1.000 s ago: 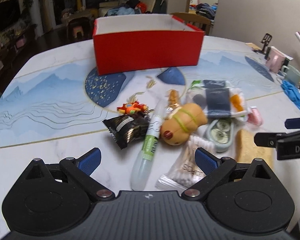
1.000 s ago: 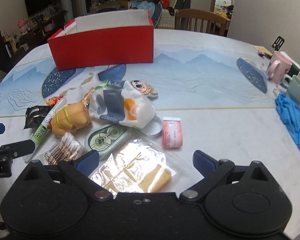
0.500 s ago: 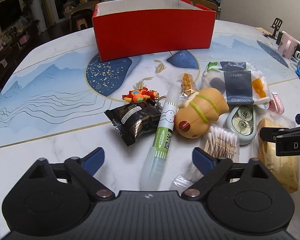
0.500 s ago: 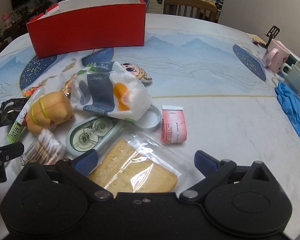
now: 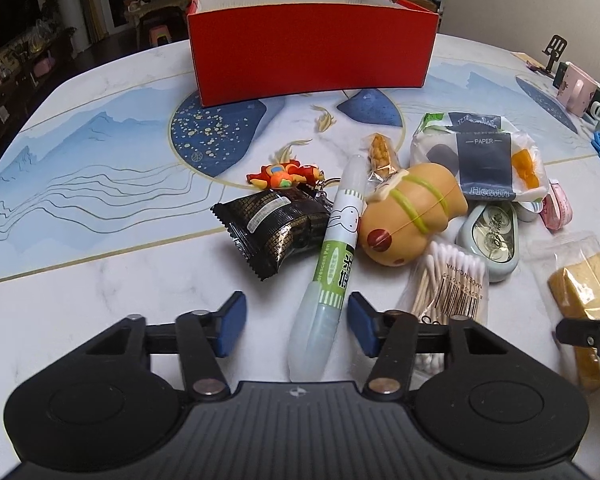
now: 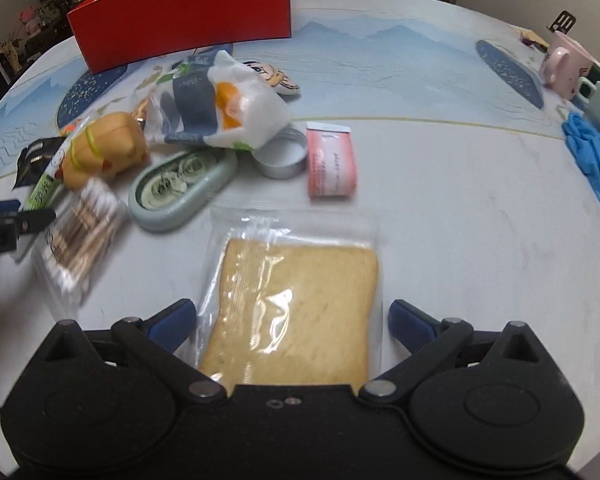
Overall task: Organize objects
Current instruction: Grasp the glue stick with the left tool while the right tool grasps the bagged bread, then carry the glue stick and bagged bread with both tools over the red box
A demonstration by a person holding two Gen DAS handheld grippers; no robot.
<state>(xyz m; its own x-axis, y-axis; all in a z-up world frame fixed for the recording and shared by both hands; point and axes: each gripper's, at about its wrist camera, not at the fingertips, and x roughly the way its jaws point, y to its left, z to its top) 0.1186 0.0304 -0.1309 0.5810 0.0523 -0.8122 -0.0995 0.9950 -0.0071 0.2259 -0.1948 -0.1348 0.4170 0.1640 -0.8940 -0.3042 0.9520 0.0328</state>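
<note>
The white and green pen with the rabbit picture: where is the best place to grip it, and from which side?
Grip the white and green pen with the rabbit picture on its clear near end, from above. It lies flat, lengthwise between the closing left gripper's jaws; that end is clear of the black snack packet and tan squishy toy.

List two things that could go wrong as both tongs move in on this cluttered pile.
1. The left tongs are closing around the highlighter pen, whose far end lies against the black snack packet and the squishy toy; lifting may drag them.
2. The right tongs straddle the bagged toast; slick, loose plastic could slip from the pads.
</note>
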